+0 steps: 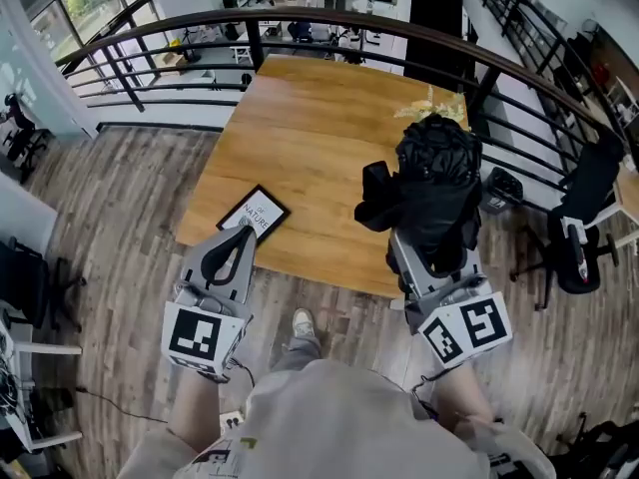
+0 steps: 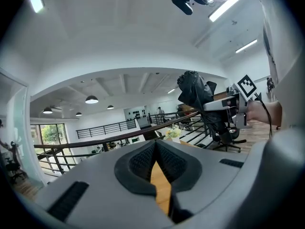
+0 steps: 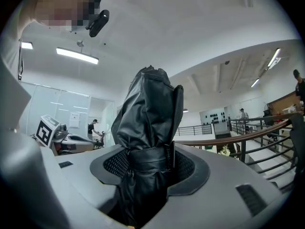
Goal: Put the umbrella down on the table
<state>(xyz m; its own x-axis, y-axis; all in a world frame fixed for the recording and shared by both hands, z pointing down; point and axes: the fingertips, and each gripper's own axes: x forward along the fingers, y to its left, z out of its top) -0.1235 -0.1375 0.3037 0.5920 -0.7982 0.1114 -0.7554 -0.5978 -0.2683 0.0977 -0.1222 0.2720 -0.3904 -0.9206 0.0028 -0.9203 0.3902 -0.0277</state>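
A folded black umbrella (image 1: 434, 183) is being gripped upright by the right gripper (image 3: 148, 171), its jaws pressed on the strapped middle, above the wooden table's (image 1: 300, 138) near right edge. The left gripper (image 1: 228, 259) is being held closed on nothing at the near left edge.

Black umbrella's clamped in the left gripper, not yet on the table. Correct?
No: the umbrella is clamped in the right gripper, as the right gripper view shows. The left gripper is shut on nothing. The umbrella is not yet on the table.
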